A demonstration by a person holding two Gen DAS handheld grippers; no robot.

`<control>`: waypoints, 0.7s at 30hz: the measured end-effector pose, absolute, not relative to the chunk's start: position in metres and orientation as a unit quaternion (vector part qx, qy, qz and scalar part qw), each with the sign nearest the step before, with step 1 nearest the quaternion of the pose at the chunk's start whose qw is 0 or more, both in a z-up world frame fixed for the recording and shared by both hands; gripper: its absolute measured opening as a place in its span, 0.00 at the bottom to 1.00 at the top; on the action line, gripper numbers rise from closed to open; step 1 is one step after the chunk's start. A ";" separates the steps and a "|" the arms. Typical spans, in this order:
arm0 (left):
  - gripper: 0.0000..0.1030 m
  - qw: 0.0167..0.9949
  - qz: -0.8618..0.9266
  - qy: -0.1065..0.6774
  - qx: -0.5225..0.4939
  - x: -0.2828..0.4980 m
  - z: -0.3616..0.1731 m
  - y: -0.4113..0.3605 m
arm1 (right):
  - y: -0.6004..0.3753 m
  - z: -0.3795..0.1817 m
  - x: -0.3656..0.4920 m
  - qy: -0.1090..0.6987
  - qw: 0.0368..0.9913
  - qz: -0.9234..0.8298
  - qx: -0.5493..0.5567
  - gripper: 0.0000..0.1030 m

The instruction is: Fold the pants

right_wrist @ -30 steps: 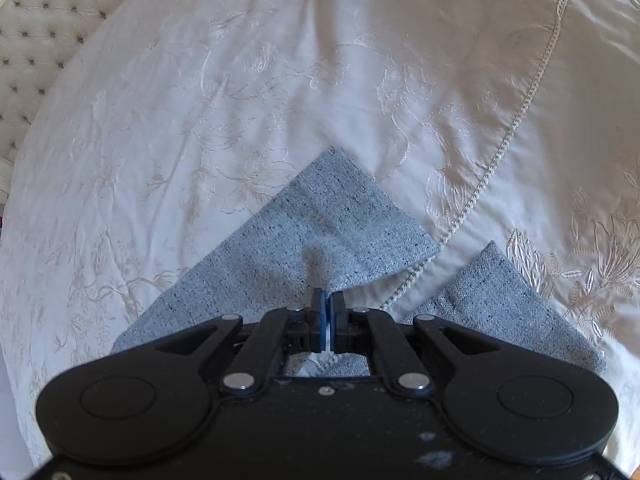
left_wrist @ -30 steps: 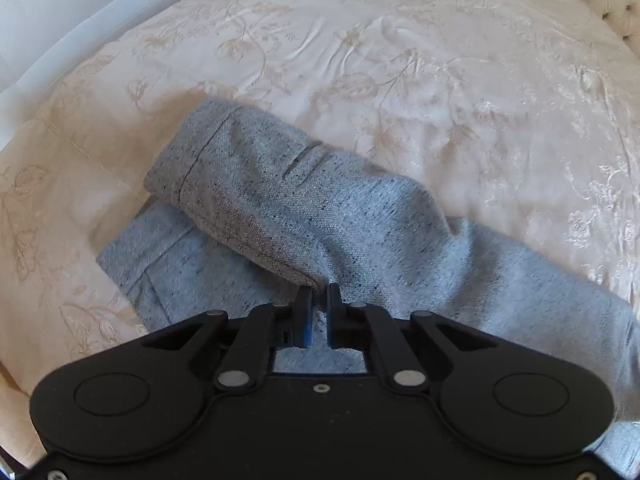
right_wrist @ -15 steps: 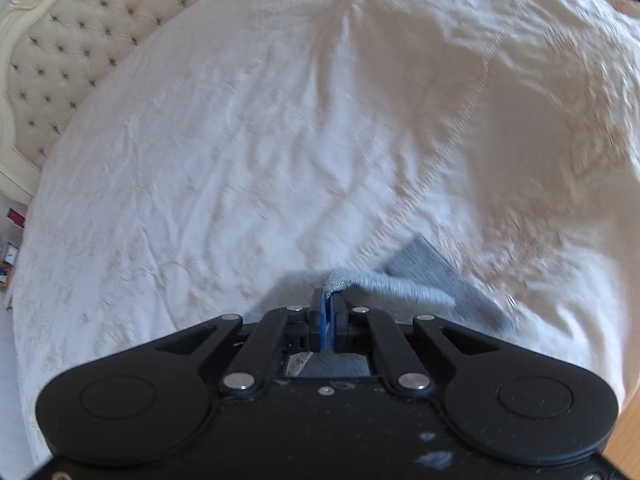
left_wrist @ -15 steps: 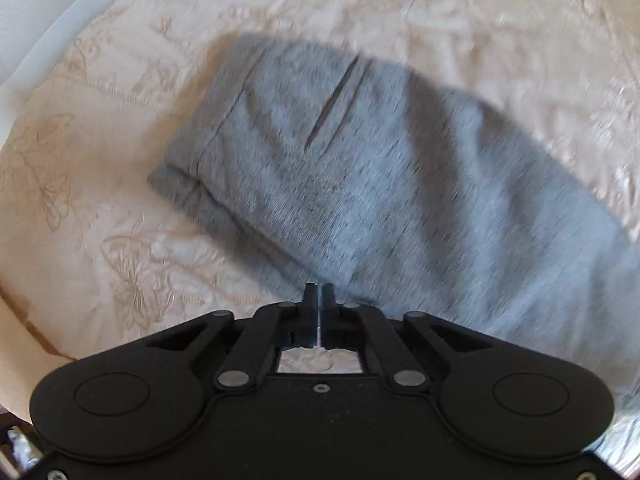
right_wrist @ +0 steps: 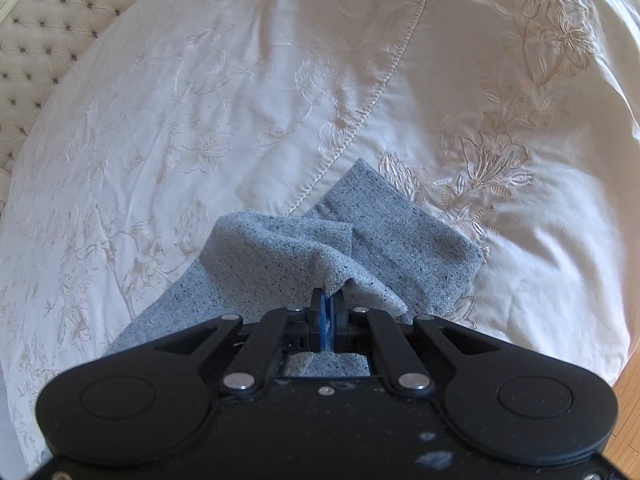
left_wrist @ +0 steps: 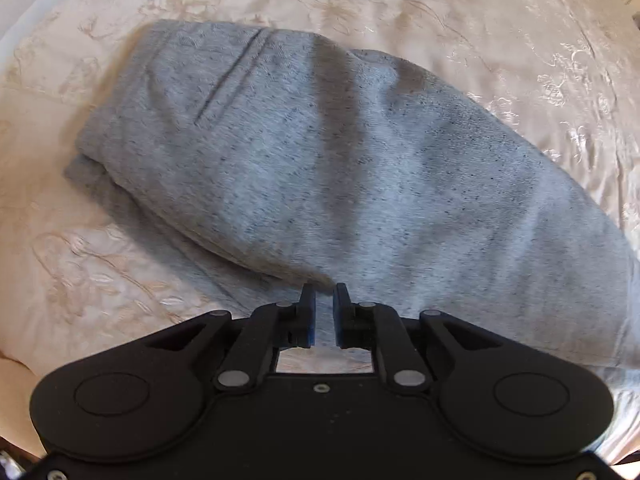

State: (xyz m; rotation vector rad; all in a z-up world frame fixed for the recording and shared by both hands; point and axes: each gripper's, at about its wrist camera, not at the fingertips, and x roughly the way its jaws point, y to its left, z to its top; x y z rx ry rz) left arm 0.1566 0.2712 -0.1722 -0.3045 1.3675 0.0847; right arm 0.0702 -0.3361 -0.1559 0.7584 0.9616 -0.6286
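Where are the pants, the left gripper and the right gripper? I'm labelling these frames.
pants [left_wrist: 340, 160]: left wrist view, top folded layer.
left gripper [left_wrist: 324, 316]: left wrist view, gap between fingertips.
right gripper [right_wrist: 328, 308]: right wrist view, fingertips clamping cloth.

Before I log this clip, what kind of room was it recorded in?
Most likely a bedroom. The grey flecked knit pants lie on a cream bedspread embroidered with flowers, a cream button-tufted headboard stands behind it, and a strip of wooden floor shows at the edge.
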 end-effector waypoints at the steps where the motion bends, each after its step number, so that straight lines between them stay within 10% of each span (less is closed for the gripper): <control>1: 0.18 0.756 0.042 0.632 -0.165 0.158 -0.176 0.273 | -0.336 -0.154 0.071 0.442 0.773 -0.289 0.352 0.03; 11: 0.22 0.743 0.089 0.623 -0.230 0.151 -0.186 0.289 | -0.332 -0.154 0.069 0.447 0.774 -0.277 0.354 0.03; 21: 0.48 0.747 0.148 0.606 -0.231 0.151 -0.190 0.305 | -0.328 -0.153 0.068 0.447 0.775 -0.269 0.356 0.03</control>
